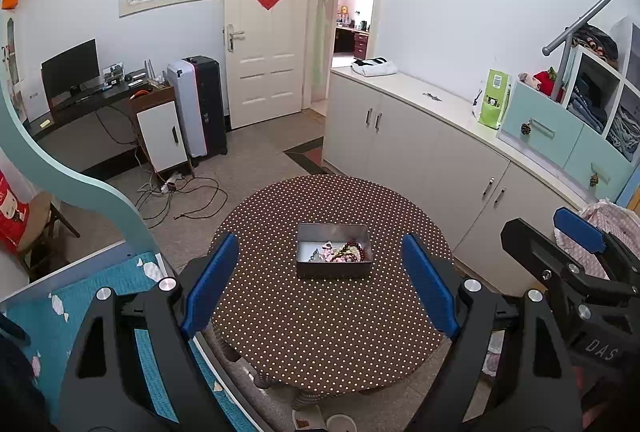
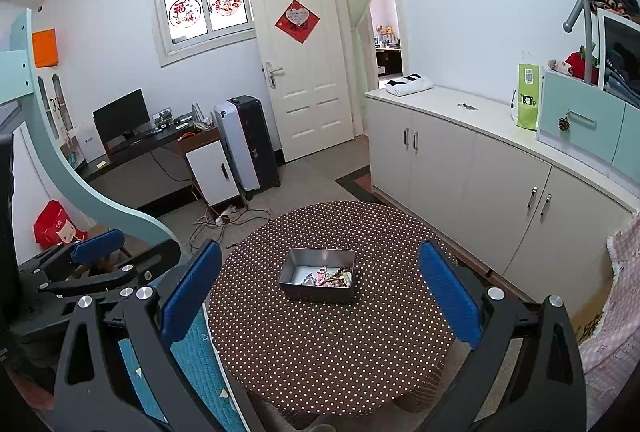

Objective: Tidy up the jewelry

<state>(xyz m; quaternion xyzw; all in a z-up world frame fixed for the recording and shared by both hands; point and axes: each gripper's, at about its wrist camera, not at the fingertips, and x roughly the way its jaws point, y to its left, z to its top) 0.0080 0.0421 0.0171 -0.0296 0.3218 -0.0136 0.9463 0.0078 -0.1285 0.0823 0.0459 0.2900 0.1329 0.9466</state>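
A grey metal tin (image 1: 333, 267) (image 2: 316, 292) rests near the middle of a round table with a brown polka-dot cloth (image 1: 320, 328) (image 2: 328, 348). Inside the tin, bunched in its near right corner, lies jewelry (image 1: 340, 252) (image 2: 330, 277): dark red beads, pink pieces and a silvery chain. My left gripper (image 1: 320, 288) hangs open above the table's near side, well short of the tin, its blue pads (image 1: 211, 286) wide apart with nothing between them. My right gripper (image 2: 320, 296) is likewise open and empty; it also shows at the right edge of the left wrist view (image 1: 576, 244).
A bed with a teal cover (image 1: 72, 312) (image 2: 200, 364) borders the table on the left. A long white cabinet (image 1: 432, 152) (image 2: 480, 168) runs along the right wall. Cables and a power strip (image 1: 172, 188) lie on the floor beyond the table. A pink checked cloth (image 2: 616, 312) hangs at the right.
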